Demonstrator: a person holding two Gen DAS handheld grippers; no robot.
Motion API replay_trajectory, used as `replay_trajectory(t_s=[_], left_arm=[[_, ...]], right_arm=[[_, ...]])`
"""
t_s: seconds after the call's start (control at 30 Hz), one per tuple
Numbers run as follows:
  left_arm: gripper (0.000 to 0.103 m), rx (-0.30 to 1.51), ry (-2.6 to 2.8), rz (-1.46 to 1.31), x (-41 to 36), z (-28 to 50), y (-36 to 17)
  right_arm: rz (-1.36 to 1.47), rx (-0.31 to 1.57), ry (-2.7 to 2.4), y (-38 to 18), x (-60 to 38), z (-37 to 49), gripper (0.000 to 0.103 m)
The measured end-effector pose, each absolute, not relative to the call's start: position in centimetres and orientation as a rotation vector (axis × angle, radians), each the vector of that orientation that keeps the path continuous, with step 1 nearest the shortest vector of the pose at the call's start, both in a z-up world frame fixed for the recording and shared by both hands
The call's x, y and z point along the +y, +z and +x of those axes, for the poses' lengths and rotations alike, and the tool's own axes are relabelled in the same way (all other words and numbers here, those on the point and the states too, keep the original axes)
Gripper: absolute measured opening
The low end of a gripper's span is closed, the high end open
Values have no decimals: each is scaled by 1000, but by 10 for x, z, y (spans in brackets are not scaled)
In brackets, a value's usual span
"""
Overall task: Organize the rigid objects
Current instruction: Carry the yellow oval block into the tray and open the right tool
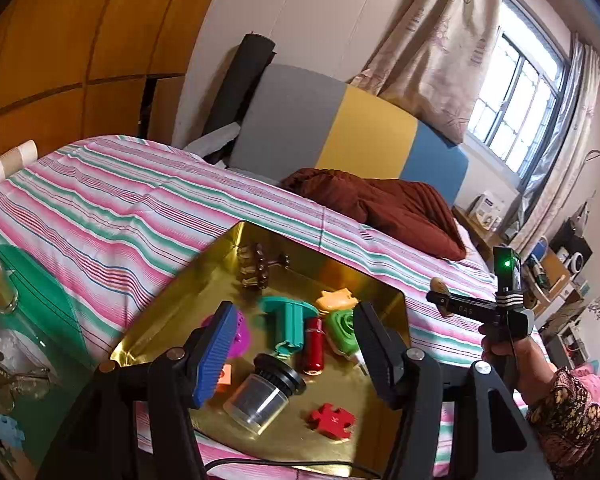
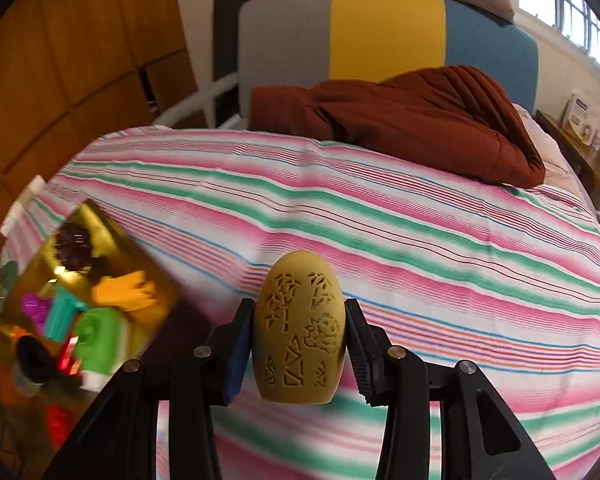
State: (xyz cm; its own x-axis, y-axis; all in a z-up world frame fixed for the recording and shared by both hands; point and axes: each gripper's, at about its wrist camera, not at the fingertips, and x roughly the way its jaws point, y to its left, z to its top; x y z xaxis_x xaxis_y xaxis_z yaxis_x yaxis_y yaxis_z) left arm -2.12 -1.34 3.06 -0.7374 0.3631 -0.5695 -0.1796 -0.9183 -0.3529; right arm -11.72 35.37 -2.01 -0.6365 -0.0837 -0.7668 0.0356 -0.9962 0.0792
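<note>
A shiny gold tray [image 1: 236, 248] lies on the striped bedspread [image 1: 120, 208], holding a jumble of small things: a clear jar with a black lid [image 1: 264, 392] on its side, a red puzzle piece [image 1: 332, 420], a red cylinder [image 1: 313, 346], a teal spool [image 1: 286, 320], a green piece [image 1: 342, 330], an orange piece [image 1: 336, 300], a purple one [image 1: 242, 332] and a dark brown flower-like piece [image 1: 256, 266]. The left gripper [image 1: 296, 356] hangs above the tray, jaws spread, holding nothing. The right gripper [image 2: 298, 344] is out over the bed to the tray's right, jaws pinching an olive carved egg [image 2: 300, 332] by its sides.
</note>
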Motion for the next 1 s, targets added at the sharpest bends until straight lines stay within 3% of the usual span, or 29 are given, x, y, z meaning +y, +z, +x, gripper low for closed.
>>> replay_trajectory(t_s=[0.4,0.47,0.5,1.0], left_arm=[[62,-458,2695,-795,-33,5,81],[74,-413,2769,-764,-33,11,85],[80,-387,2791,-758,-32,11,83],[80,-299,2701,-1004,-8,3,-7]], right_arm=[[1156,-170,-2596,15,277,-74,44],[1160,-164,-2546,13,257,-71,44],[1169,-167,-2510,10,246,-69,44],[1330,-4,-2354,-28,172,-58,44]])
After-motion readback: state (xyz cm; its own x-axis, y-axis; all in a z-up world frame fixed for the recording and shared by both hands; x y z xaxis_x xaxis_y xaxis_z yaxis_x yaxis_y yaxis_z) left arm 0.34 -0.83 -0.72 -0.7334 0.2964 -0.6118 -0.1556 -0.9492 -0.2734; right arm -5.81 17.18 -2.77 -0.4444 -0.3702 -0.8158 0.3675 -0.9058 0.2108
